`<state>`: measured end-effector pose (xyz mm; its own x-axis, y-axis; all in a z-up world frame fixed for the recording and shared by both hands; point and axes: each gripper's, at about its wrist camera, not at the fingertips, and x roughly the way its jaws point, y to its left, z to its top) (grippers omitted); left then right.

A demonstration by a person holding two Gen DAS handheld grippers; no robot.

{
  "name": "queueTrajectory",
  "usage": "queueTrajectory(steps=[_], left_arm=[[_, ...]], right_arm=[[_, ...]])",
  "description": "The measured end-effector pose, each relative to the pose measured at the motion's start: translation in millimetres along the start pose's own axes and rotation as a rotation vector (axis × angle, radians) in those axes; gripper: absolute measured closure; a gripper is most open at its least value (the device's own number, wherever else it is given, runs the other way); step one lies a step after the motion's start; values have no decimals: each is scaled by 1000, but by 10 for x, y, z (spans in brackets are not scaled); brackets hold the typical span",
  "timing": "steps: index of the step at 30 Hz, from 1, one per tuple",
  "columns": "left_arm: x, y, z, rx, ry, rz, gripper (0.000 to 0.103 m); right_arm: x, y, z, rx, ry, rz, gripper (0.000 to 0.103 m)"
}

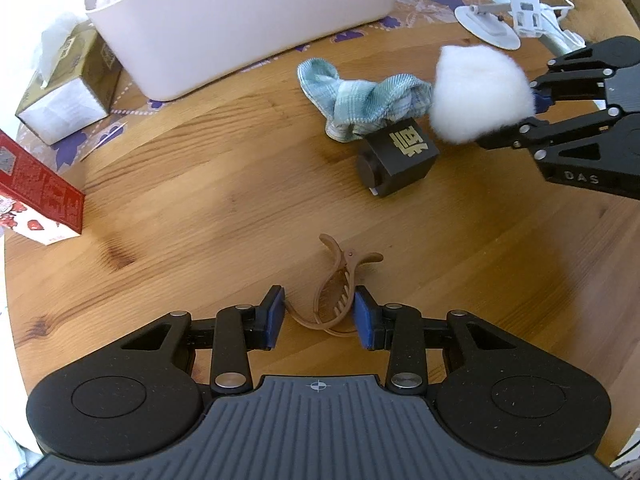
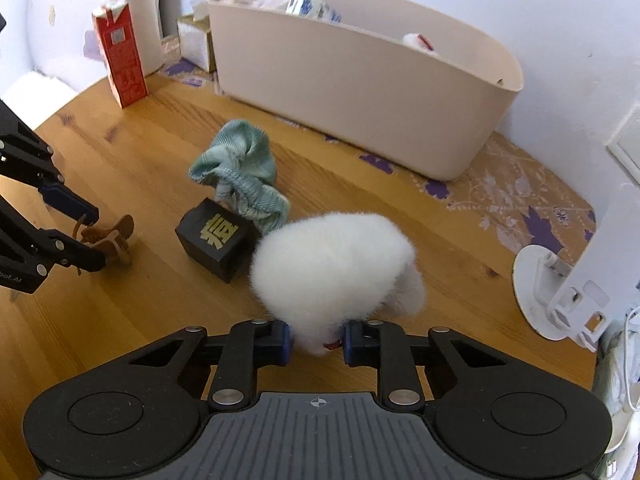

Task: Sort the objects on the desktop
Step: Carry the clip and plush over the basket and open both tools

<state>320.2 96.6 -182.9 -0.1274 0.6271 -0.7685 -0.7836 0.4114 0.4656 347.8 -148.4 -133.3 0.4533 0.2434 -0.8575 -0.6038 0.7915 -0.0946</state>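
- White fluffy ball (image 2: 334, 258): clamped at its near end by your right gripper (image 2: 317, 342), jaws pinched in tight on the fur. It sits just beside the black box (image 2: 218, 240), low over the wooden table (image 1: 200, 184). Whether it has cleared the surface, you cannot tell from either view.
- Brown hair claw clip (image 1: 334, 298): lies on the table between the pads of your left gripper (image 1: 320, 316). Jaws part-way closed; the right pad (image 1: 364, 320) touches the clip's teeth side, the left pad sits against its curved tail. Looks like a grip just taken, or nearly so; the clip is not lifted.
- Step in hand, by my reading: both pick-ups at once, one item per hand, neither carried off yet.
- Next move likely calls for a lift of each item and a carry to the beige bin (image 2: 360, 80) at the table's far edge, which already holds some things. Check the clip's seat first, since its curved shell could slip out of the pads.
- Still loose: the blue-green cloth (image 1: 360, 100), crumpled and touching the black box.
- Around the edge: a red carton (image 2: 122, 60), a tissue box (image 1: 68, 88), a white stand (image 1: 496, 20).
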Motion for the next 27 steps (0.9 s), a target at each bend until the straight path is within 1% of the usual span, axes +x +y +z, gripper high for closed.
queueTrajectory(steps=[7, 12, 20, 22, 24, 27], left_arm=[[-207, 88, 30, 1, -53, 19, 65], [-387, 166, 126, -2, -104, 32, 65], [-747, 281, 409, 26, -215, 63, 65], [-837, 318, 492, 28, -244, 72, 65], [-911, 369, 575, 29, -291, 77, 65], [-1025, 425, 699, 25, -325, 88, 65]], right_arm=[[-256, -83, 2, 4, -58, -11, 82], [-473, -163, 54, 29, -130, -35, 82], [-778, -312, 218, 44, -221, -77, 82], [-840, -350, 269, 42, -239, -86, 82], [-902, -392, 322, 43, -257, -99, 82], [-969, -468, 401, 28, -274, -125, 82]])
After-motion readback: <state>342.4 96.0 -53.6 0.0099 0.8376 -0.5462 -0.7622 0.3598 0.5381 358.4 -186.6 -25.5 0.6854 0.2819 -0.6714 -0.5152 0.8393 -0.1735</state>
